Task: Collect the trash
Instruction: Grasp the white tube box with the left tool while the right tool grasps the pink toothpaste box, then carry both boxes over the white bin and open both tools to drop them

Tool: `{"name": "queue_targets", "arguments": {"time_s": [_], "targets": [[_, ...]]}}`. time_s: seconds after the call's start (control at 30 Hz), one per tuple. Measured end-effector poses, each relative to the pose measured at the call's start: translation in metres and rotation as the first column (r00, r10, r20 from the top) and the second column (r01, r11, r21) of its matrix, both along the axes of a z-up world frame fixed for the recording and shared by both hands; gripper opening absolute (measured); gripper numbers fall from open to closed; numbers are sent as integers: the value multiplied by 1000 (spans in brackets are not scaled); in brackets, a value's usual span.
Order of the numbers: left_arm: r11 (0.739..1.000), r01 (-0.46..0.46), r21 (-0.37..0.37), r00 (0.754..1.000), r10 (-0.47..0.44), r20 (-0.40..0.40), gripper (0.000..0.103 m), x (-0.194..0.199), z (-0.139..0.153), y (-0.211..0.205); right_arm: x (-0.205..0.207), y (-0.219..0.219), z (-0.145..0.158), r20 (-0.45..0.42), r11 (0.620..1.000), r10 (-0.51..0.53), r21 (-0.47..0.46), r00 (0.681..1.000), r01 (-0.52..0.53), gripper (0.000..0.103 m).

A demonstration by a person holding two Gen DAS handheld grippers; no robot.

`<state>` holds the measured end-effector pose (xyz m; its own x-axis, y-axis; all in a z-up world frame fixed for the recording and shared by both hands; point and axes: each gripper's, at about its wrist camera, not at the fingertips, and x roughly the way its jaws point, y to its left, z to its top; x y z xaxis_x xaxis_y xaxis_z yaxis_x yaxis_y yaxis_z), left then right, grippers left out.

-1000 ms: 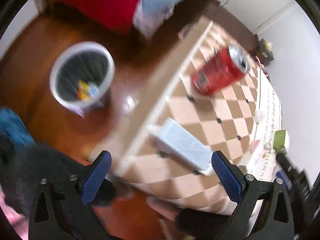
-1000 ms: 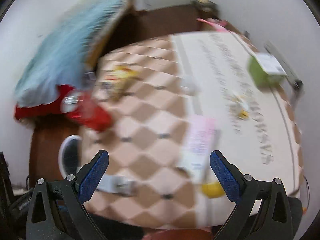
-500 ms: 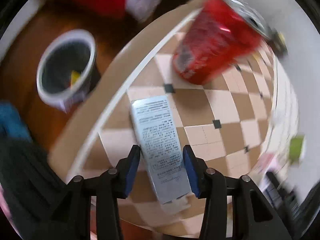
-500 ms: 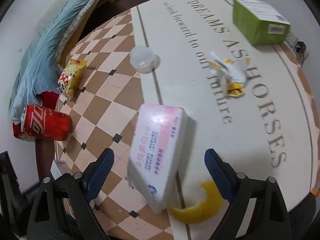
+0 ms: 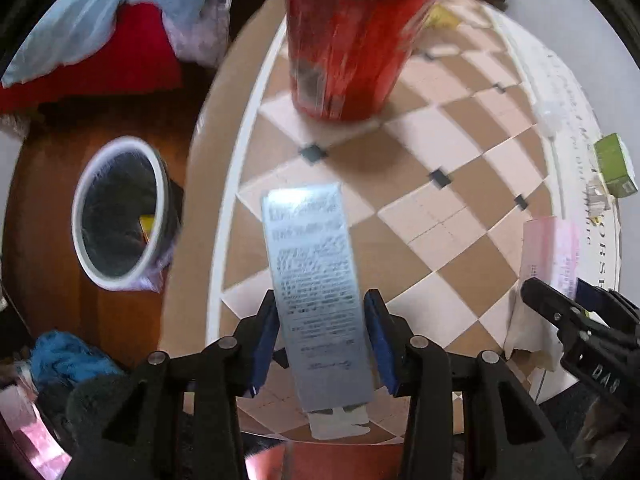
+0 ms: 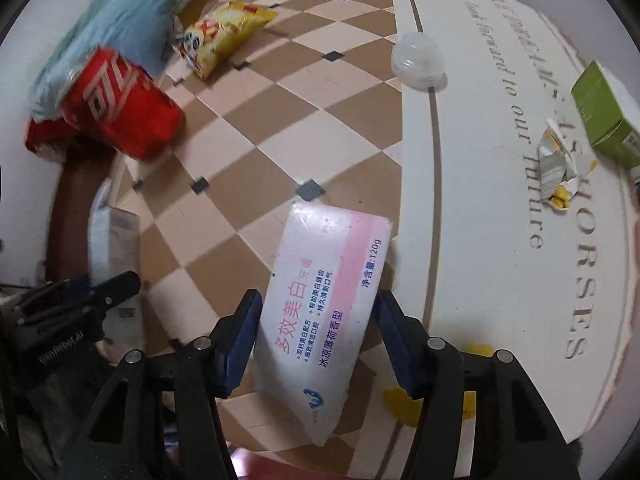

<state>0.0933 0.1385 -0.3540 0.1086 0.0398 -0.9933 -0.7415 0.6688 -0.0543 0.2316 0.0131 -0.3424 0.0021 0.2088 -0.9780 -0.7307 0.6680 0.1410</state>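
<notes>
Soft indoor light — motion blur, fisheye

You are seeing a silver box (image 5: 316,280) lying flat (print up) and a pink-white box (image 6: 324,304) lying nearby on the surface (image 6: 500,240).

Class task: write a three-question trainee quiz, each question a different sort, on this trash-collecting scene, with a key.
1. True or false: the left hand-held gripper is closed on the silver box.
2. Which item does the right hand-held gripper straddle? A. red can B. pink-and-white box C. green box
3. Fill in: the white-rimmed bin stands on the ____, beside the table.

Key: 1 true; 2 B; 3 floor.
</notes>
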Motion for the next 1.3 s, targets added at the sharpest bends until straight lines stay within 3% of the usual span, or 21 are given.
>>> {"name": "queue_targets", "arguments": {"time_s": [0.3, 0.33, 0.4, 0.53, 0.87, 1.03, 1.17, 1.3], "targets": [[998, -44, 54, 999, 42, 31, 38, -1, 4, -7, -19, 11, -5, 91, 998, -54, -25, 994, 56, 69], [997, -44, 71, 999, 42, 26, 33, -2, 5, -8, -23, 12, -5, 116, 998, -57, -33, 992, 61, 63], [996, -47, 78, 998, 44, 36, 32, -6, 7, -7, -33, 10, -10, 154, 996, -69, -43, 986, 76, 53], [991, -60, 123, 996, 52, 66, 32, -19, 19, -4, -36, 8, -6, 136, 996, -87, -11, 987, 89, 51], [954, -111, 277, 977, 53, 208, 32, -73, 111, 13, -85, 26, 77, 218, 986, 11, 161, 976, -47, 51], [932, -168, 322, 964, 86, 251, 32, -115, 148, 41, -125, 63, 126, 229, 946, 95, 281, 969, -159, 51], [910, -220, 352, 955, 127, 270, 32, -151, 167, 66, -154, 102, 145, 221, 909, 169, 342, 961, -239, 51], [893, -254, 372, 952, 163, 260, 32, -182, 170, 96, -184, 150, 143, 202, 886, 241, 354, 949, -300, 51]]}}
